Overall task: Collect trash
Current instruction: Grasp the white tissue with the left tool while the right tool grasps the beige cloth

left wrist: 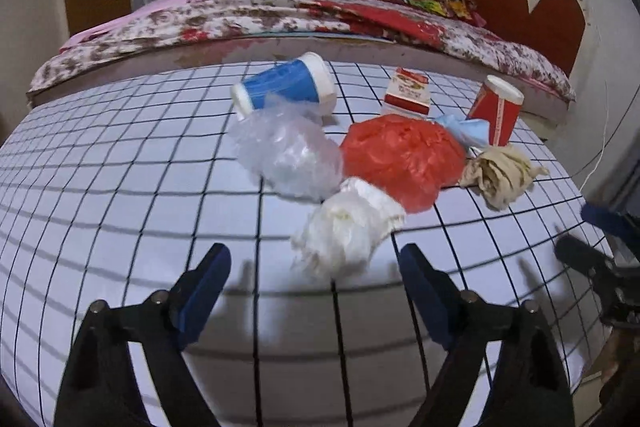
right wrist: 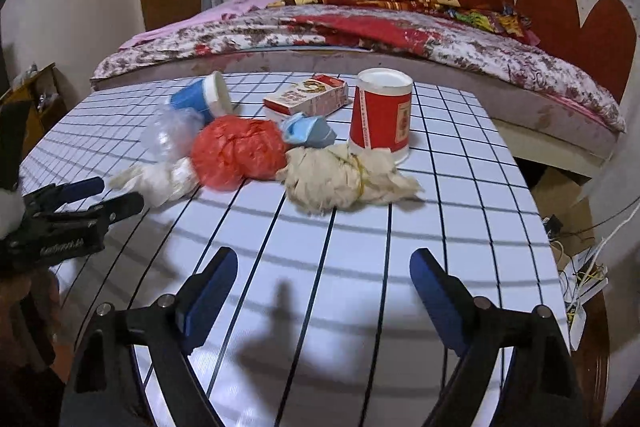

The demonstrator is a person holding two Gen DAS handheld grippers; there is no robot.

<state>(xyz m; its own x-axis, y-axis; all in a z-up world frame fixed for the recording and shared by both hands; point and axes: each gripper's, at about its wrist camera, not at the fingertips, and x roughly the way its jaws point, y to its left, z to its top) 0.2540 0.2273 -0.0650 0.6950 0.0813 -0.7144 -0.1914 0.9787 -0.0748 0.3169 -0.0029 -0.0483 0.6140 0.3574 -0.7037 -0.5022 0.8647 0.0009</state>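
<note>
Left wrist view: the left gripper (left wrist: 316, 267), fingers spread and empty, hovered just short of the white crumpled bag (left wrist: 344, 227); the clear bag (left wrist: 286, 155), red bag (left wrist: 400, 157) and blue cup (left wrist: 286, 87) lay uncollected on the gridded table (left wrist: 120, 167). Right wrist view: the right gripper (right wrist: 324, 271), likewise spread and empty, faced the beige wad (right wrist: 340, 179) and red cup (right wrist: 382, 113). Judged: collection not yet begun; no bin visible.

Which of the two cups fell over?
The blue cup fell over; it lies on its side beside the clear plastic bag. The red cup stands upside down, rim on the table.
</note>
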